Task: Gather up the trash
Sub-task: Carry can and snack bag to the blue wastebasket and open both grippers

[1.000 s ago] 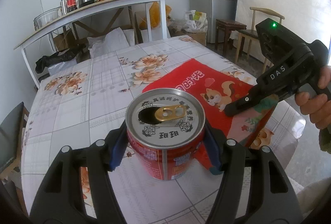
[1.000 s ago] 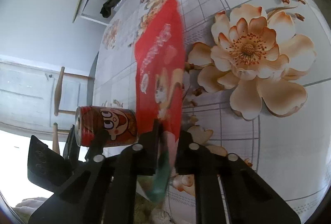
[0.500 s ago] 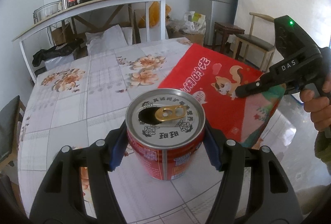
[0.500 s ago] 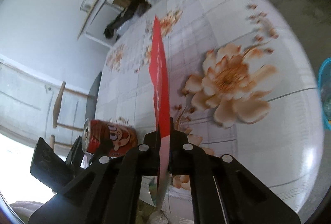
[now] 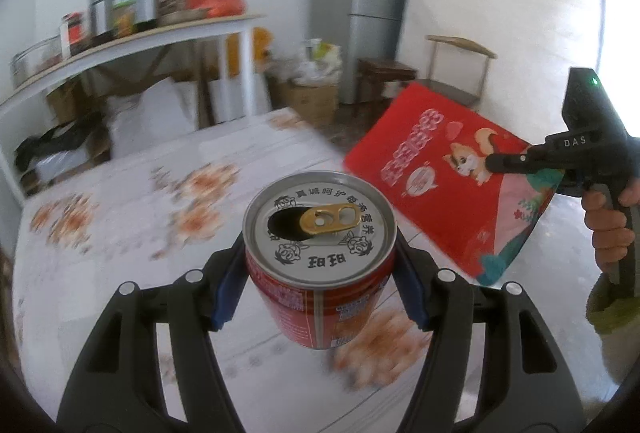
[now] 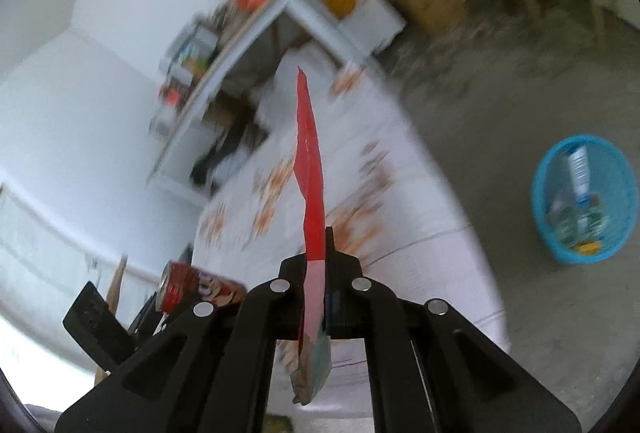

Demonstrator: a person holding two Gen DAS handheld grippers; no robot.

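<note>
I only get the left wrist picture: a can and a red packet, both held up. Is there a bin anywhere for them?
Observer: Yes. The right wrist view shows a blue basket on the floor beside the table.
Operator: Is it empty?
Observer: No, some packaging lies inside it.
Operator: Is the packet gripped properly?
Observer: Seen from there, the red packet runs edge-on through the right gripper, whose jaws are shut on it.
</note>
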